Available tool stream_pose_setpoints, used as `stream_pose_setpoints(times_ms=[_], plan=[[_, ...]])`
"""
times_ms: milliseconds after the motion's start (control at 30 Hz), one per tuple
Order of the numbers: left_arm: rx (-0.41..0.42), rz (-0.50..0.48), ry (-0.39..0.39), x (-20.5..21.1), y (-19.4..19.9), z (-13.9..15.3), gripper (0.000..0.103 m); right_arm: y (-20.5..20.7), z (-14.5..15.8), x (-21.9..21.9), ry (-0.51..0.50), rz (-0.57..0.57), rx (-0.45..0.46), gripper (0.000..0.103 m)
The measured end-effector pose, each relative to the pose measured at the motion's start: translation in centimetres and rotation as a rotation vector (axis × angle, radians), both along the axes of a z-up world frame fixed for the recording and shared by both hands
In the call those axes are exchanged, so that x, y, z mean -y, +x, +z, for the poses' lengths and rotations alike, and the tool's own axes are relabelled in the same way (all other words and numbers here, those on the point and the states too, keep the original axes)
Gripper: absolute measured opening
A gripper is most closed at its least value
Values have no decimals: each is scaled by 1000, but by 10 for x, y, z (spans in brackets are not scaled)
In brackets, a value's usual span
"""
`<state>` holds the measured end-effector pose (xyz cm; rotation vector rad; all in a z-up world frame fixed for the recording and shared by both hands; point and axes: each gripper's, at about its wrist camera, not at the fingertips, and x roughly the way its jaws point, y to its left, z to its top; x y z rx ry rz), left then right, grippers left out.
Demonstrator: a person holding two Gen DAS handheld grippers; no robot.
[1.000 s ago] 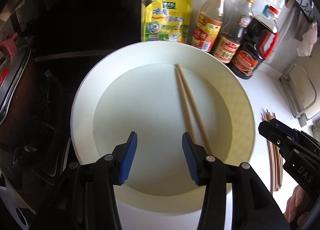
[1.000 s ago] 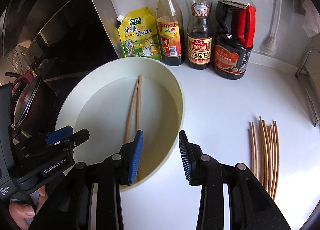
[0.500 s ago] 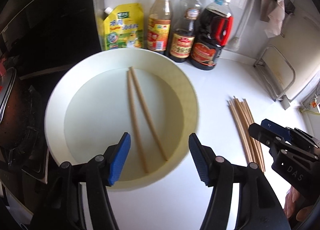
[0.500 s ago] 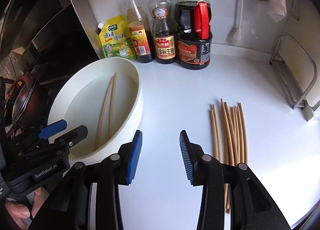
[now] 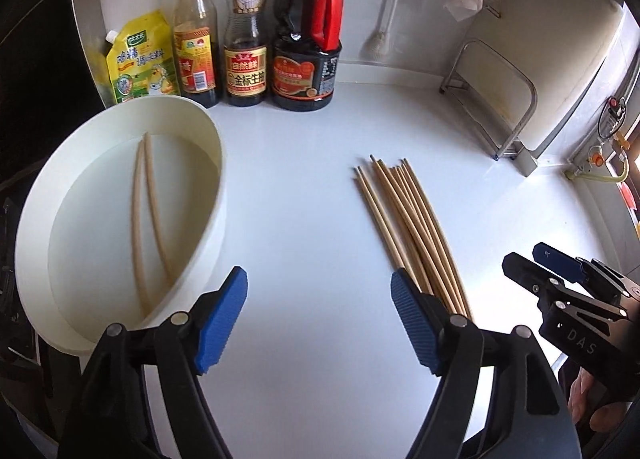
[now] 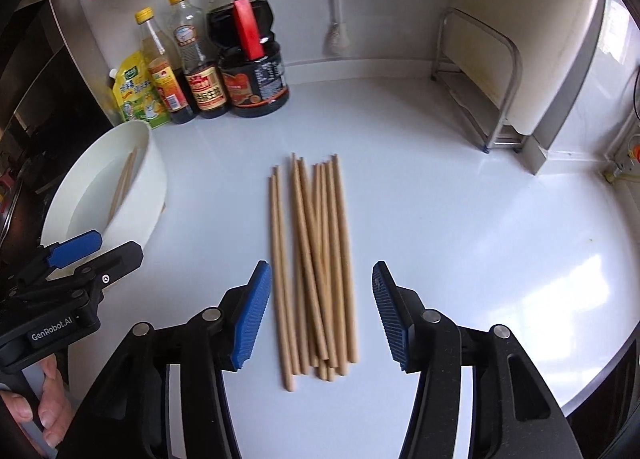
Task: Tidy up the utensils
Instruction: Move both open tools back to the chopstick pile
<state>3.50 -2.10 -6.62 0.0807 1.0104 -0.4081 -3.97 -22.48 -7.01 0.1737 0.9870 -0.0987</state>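
On the white countertop [image 6: 460, 219] a loose bundle of wooden chopsticks [image 6: 316, 259] lies flat, the sticks running near to far, some crossing one another. The right gripper [image 6: 320, 311] hangs over the near end of that bundle; its blue-padded jaws are spreading, one on each side of the sticks, and the pads do not touch any of them. In the left wrist view the same bundle [image 5: 408, 227] lies to the right, slanting from far left to near right, its near end passing behind the right-hand finger of the left gripper [image 5: 318, 315]. The left gripper's jaws are also opening and stand wide apart over bare countertop, with nothing between them.

To the left stands a round white basin [image 5: 218, 179] with a tall wall. Two chopsticks [image 5: 146, 219] lie on its floor, close together at the far end and splaying toward the near end. The basin [image 6: 154, 179] is well apart from the bundle.

Along the far wall, just behind the basin, stand a yellow seasoning pouch [image 5: 142, 59], a yellow-capped bottle of pale liquid [image 5: 196, 39], a yellow-capped soy sauce bottle [image 5: 246, 47] and a large dark jug with a red handle and cap [image 5: 310, 43]. Farther right a metal rack [image 5: 492, 99] stands against the wall. A person's fingers [image 6: 48, 415] grip the handle of the left gripper at the near left edge of the right wrist view.
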Motion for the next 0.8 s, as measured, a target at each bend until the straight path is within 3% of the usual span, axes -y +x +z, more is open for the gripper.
stream_pose_setpoints(times_ms=[233,533,800], plan=[[-40,34,10,25,-2,-29,81,-1,-33,36,13,-19,-52,57],[-63,115,54,36,4,-56,82,28,-69,41,21,53,-64,61],[-80,159,74,42,5,-69,82,45,-82,41,7,93,-61,61]])
